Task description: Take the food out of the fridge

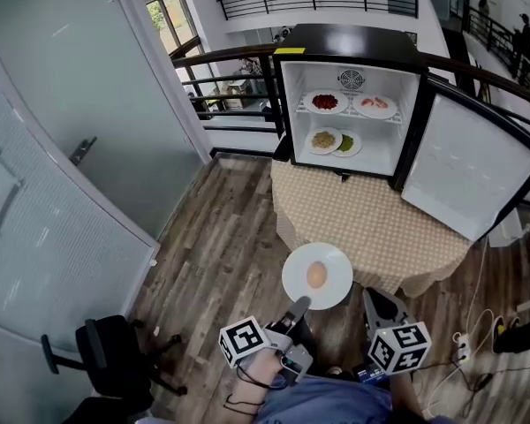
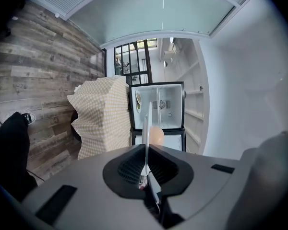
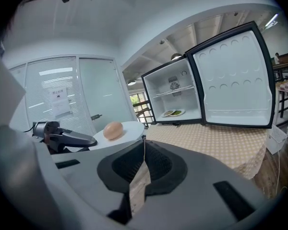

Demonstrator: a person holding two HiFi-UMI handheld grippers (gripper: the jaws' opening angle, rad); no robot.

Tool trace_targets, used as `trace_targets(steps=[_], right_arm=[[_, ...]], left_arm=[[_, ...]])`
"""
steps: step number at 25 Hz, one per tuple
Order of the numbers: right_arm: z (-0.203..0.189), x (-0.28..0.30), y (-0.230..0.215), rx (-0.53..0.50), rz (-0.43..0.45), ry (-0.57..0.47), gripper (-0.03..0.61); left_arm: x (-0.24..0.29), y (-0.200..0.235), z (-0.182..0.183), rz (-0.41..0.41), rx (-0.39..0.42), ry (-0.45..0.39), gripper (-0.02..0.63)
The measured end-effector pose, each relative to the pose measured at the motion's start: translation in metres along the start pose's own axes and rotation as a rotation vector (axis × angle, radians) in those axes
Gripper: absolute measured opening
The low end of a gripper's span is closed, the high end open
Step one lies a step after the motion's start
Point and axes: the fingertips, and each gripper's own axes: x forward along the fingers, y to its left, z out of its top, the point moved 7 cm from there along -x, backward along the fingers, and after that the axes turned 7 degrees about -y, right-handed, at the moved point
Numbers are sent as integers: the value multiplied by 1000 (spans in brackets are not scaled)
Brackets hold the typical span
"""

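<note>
Wood floor (image 1: 221,237) surrounds checkered table (image 1: 362,228) bearing open fridge (image 1: 349,38).

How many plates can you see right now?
5. In the fridge: upper-left plate, upper-right plate, lower-left plate, lower-right plate. The fifth plate is clamped in the left gripper. More could be hidden from view.

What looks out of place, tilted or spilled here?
Nothing stands out. The left gripper holds the white plate level by its rim, with the tan round food sitting mid-plate. Four plates sit neatly in the open fridge, and nothing is spilled on the table.
</note>
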Motion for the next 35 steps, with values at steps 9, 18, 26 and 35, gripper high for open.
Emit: trace_targets(steps=[9, 18, 26, 35], right_arm=[[-14, -50, 23, -12, 14, -25, 20], [-23, -81, 35, -27, 16, -33, 20], [-28, -96, 43, -42, 24, -26, 20], [-30, -101, 44, -45, 26, -33, 20]], left_arm=[[-43, 5, -29, -17, -14, -4, 26], [-70, 12, -49, -6, -21, 12, 26], [-84, 13, -60, -9, -18, 15, 26], [-92, 12, -66, -5, -3, 23, 26]])
